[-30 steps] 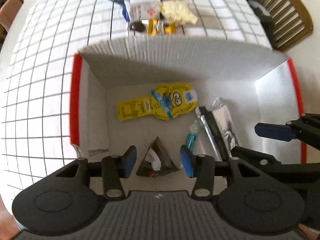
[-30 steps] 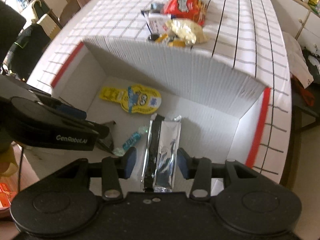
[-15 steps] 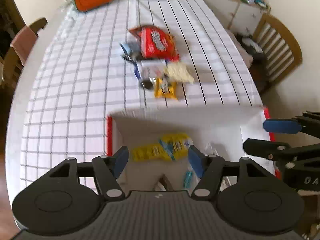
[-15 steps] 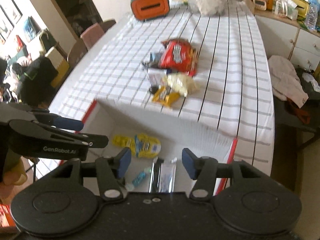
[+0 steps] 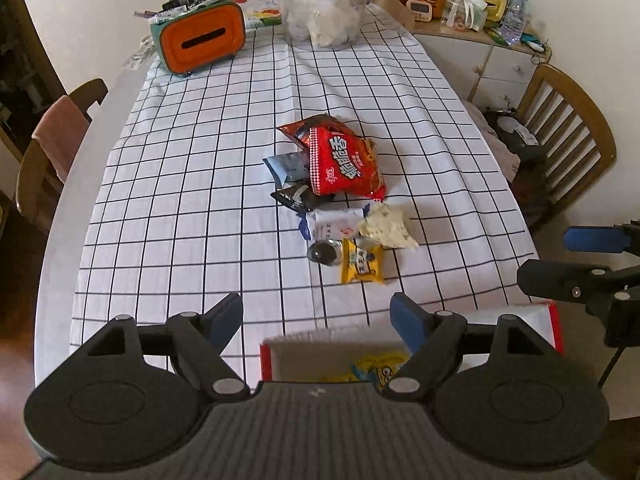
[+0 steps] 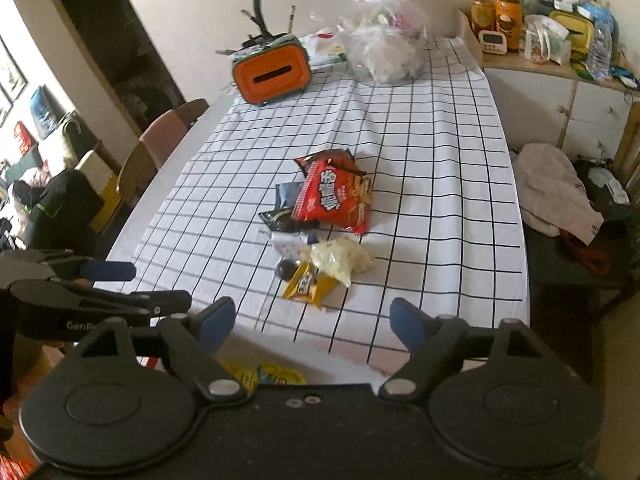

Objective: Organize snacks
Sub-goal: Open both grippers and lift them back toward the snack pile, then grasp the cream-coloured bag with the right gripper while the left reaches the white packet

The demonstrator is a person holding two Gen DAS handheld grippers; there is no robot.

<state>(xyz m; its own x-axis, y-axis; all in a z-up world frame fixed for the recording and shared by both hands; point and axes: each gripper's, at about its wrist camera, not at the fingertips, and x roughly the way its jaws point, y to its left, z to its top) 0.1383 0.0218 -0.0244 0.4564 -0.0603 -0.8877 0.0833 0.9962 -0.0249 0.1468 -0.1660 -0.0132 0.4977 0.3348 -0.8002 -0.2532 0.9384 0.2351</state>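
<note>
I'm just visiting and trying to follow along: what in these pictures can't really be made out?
- White box: in both wrist views each gripper's own body covers most of its inside; only a yellow packet peeks out.
- Black packet and blue packet: partly under the red snack bag.
- Small round dark snack: too small to identify.
- Sideboard clutter: too small to tell.

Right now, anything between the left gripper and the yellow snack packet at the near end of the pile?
Nothing visible. The left gripper is open and empty, with only bare checked tablecloth between it and the yellow packet. A dark round snack lies against the packet's left edge and a pale bag overlaps its far end, so they crowd the grasp.
</note>
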